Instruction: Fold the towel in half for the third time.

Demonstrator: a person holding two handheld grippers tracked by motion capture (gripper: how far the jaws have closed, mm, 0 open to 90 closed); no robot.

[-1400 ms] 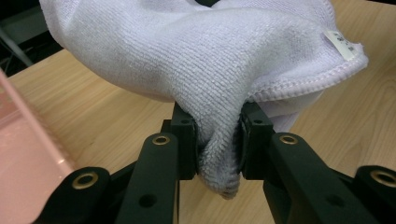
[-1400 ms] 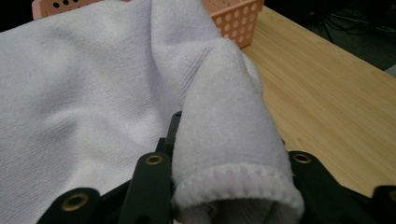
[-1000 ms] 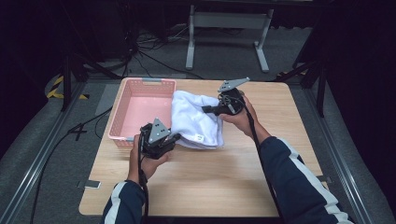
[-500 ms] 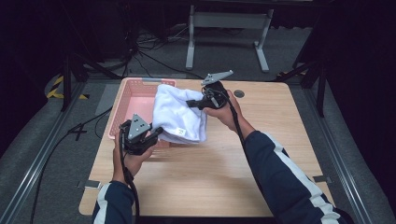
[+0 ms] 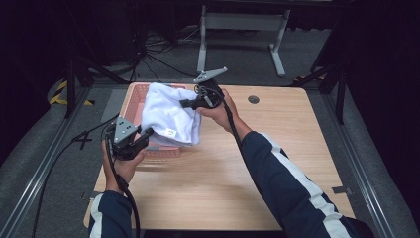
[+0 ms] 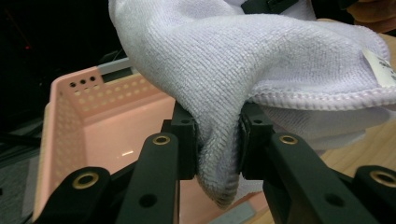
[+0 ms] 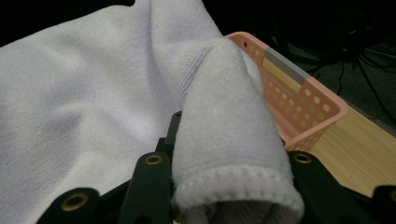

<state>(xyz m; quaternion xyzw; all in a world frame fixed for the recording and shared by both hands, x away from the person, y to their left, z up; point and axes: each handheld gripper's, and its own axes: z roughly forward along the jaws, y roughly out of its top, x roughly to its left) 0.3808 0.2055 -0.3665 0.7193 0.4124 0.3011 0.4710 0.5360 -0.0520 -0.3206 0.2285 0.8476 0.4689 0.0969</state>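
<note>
A folded white towel (image 5: pixel 168 118) hangs in the air between my two grippers, above the pink perforated basket (image 5: pixel 132 97) at the table's left. My left gripper (image 5: pixel 146 134) is shut on the towel's near corner; in the left gripper view the cloth (image 6: pixel 261 70) is pinched between the jaws (image 6: pixel 217 144), with the basket (image 6: pixel 100 135) open below. My right gripper (image 5: pixel 185 104) is shut on the far corner; in the right gripper view a thick fold of towel (image 7: pixel 224 140) bulges between its jaws (image 7: pixel 229 186), and the basket's corner (image 7: pixel 303 107) shows behind it.
The wooden table (image 5: pixel 277 163) stretches bare to the right of the basket, with a round cable hole (image 5: pixel 253 99) near its far edge. A metal stand (image 5: pixel 237 29) and cables lie on the dark floor beyond. A rail runs along the table's left (image 5: pixel 44 168).
Both grippers have carried the towel leftward, from the table's middle to above the pink basket. Both stay shut on it.
</note>
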